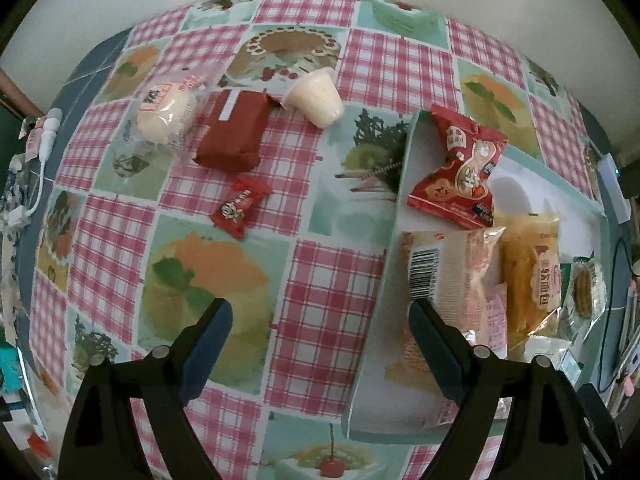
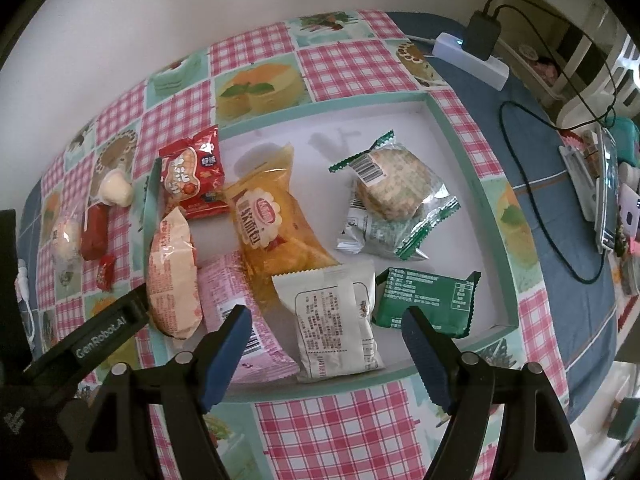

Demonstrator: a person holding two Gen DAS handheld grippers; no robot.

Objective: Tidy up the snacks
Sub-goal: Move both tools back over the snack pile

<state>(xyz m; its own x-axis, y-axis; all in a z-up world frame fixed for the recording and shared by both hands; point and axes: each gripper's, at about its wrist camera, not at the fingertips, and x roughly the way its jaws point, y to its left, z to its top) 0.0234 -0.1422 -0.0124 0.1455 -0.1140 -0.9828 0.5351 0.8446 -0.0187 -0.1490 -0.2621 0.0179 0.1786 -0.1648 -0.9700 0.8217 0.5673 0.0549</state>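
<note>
A shallow mint-rimmed tray [image 2: 476,168] holds several wrapped snacks, among them a beige packet [image 2: 340,320], a green packet [image 2: 424,300], a yellow bread bag [image 2: 272,220] and a red peanut bag [image 2: 192,176]. My right gripper [image 2: 326,332] hangs open above the beige packet, gripping nothing. On the cloth left of the tray [image 1: 400,184] lie a small red candy [image 1: 239,206], a dark red bar [image 1: 234,132], a white jelly cup [image 1: 316,96] and a clear-wrapped white bun [image 1: 168,110]. My left gripper [image 1: 320,328] stands open over the cloth near the tray's left wall, empty.
The table wears a pink-check cloth with cake pictures. A white power strip [image 2: 472,54] with a black charger [image 2: 484,34] and cables sits at the back right. More clutter [image 2: 604,196] lines the right edge. A white cable [image 1: 44,148] lies at the left edge.
</note>
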